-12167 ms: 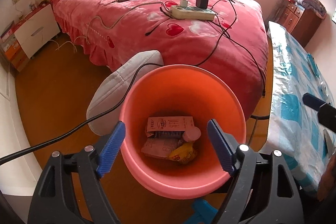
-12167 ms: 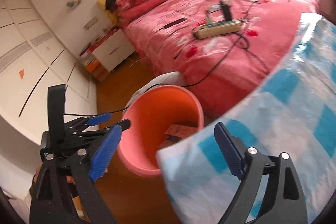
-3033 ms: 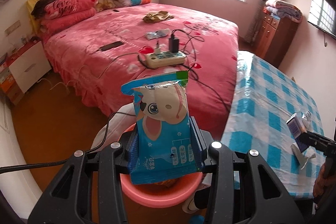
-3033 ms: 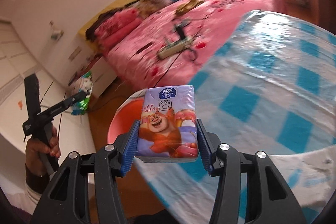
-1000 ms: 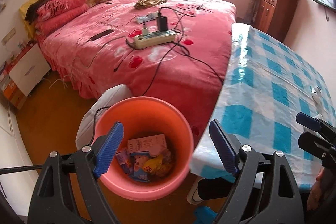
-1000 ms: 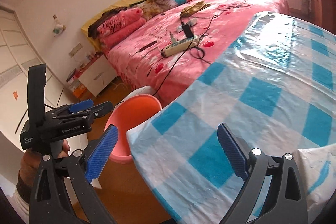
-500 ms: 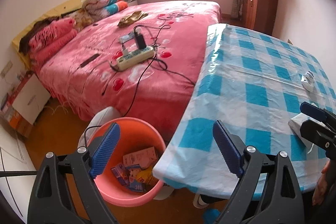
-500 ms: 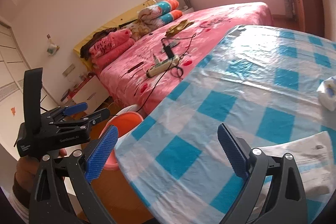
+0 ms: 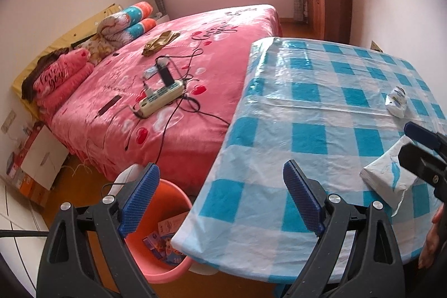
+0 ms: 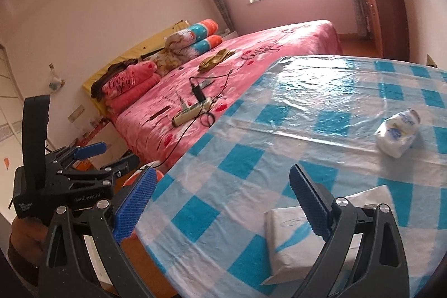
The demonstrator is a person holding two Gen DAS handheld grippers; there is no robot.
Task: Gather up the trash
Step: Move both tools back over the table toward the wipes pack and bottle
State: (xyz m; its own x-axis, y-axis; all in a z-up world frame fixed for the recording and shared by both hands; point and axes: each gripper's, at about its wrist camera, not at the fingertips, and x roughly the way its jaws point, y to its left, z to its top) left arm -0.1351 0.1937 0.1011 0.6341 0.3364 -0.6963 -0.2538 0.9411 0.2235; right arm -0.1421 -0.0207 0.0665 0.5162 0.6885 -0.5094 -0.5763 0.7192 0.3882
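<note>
Both grippers empty now. Left gripper [image 9: 220, 200] has its jaws spread wide, nothing between the blue pads; three seconds back it was pinching a blue cartoon snack bag over the bin. Right gripper [image 10: 222, 204] is likewise spread and bare; it was carrying a tissue pack with a bear print at that same time. Both packs have left the jaws, and blue printed wrappers show on top of the heap inside the orange bucket [image 9: 156, 267], so I judge both drops landed.

Views have swung since a second ago: bucket filled the left frame then, now it sits low and left, half tucked under the overhang of the blue-check tablecloth [image 9: 310, 136]. Both cameras look up across the table. Reads as a return trip for more.

Trash left on the table, two pieces:
- white tissue pack [image 10: 290, 236] with blue drawing, near edge, directly under and beside the right gripper's right pad. Left view shows it [image 9: 391, 176] just below the right gripper's tips.
- crumpled white wrapper [image 10: 398, 134] with blue print, farther in, well apart from both grippers. Also in the left view [image 9: 396, 101].

Bed [image 9: 173, 91] alongside carries a power strip [image 9: 162, 99] and cables; not trash by the look of it.

Judgement: task well along, two items to go. Right gripper is nearest the flat pack; soft, thin, lies flat, so a low pinch along its edge seems needed.
</note>
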